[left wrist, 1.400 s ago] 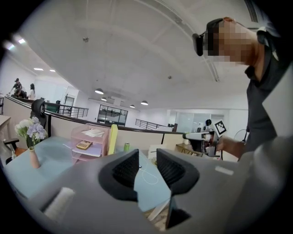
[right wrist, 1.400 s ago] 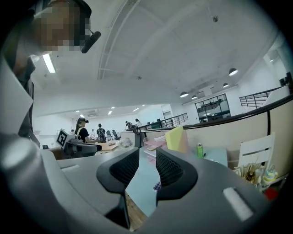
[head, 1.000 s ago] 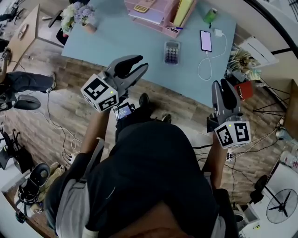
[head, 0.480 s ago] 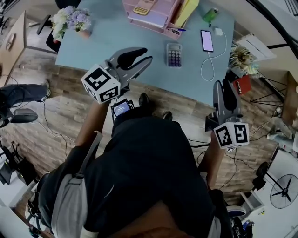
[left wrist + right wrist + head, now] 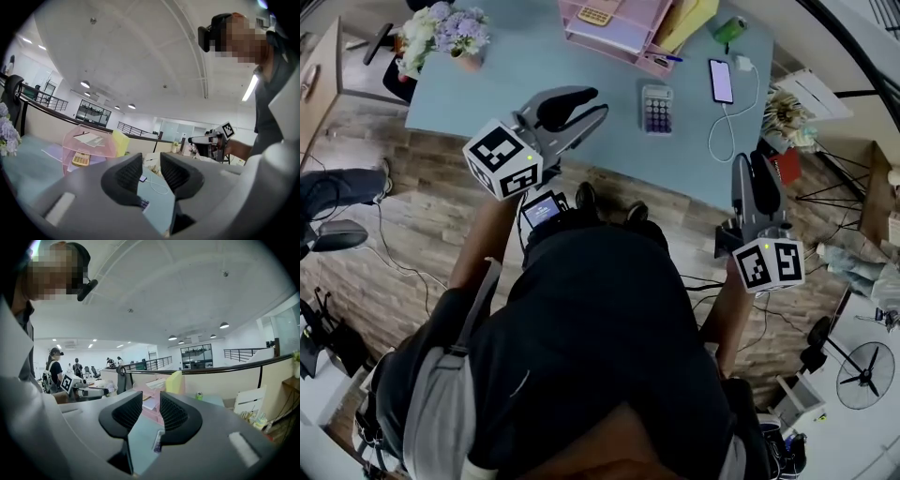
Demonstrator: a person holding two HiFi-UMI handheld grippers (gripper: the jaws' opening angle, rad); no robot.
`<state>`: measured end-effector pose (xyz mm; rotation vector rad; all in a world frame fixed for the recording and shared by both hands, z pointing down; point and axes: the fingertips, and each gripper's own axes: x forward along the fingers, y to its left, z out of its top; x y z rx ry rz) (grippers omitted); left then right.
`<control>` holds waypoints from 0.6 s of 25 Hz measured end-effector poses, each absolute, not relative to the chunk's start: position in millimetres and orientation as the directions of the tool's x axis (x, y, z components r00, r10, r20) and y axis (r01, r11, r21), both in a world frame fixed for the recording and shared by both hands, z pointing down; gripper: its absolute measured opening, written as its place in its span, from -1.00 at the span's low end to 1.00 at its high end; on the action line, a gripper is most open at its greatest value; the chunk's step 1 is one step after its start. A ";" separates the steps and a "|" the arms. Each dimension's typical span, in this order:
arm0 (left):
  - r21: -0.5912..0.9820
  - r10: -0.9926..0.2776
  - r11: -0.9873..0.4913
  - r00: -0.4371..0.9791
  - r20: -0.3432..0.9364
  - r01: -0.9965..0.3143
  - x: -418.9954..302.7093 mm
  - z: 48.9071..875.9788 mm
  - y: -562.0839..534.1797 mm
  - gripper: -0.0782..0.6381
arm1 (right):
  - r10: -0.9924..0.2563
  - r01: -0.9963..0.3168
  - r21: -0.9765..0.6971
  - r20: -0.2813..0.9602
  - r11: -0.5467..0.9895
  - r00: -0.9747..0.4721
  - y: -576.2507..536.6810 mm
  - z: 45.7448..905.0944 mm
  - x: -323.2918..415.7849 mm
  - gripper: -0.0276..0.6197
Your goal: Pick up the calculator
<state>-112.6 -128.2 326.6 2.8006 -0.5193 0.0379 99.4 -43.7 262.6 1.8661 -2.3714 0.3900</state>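
Two hand-held grippers, both clenched shut and empty. The left gripper (image 5: 598, 100) reaches over the near edge of the blue table (image 5: 534, 56); the right gripper (image 5: 750, 159) is by its near right corner. Farther in, the calculator (image 5: 656, 108) lies flat on the table.

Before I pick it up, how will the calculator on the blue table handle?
The calculator looks small and slab-like, so probably rigid and light. It lies flat on the table, so it may slide rather than tip.

Left claw (image 5: 595, 103) & right claw (image 5: 751, 167) both drifted fwd, now a bit closer to the light-blue desk (image 5: 534, 56).
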 end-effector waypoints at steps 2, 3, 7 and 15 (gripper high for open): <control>0.287 -0.357 -0.886 0.931 0.076 -0.363 -116.0 328.4 -129.8 -0.38 | -0.938 -0.965 -0.137 0.237 0.226 -0.253 -47.7 263.0 97.1 -0.62; 0.291 -0.362 -0.883 0.929 0.077 -0.368 -117.3 329.9 -130.5 -0.38 | -0.937 -0.963 -0.137 0.237 0.231 -0.258 -50.1 263.3 96.6 -0.62; 0.303 -0.384 -0.868 0.919 0.092 -0.393 -119.4 336.9 -130.6 -0.38 | -0.927 -0.956 -0.141 0.243 0.257 -0.285 -61.3 267.7 99.3 -0.62; 0.311 -0.467 -0.814 0.871 0.150 -0.490 -112.2 352.3 -142.3 -0.38 | -0.893 -0.921 -0.183 0.238 0.344 -0.381 -98.9 283.8 115.9 -0.62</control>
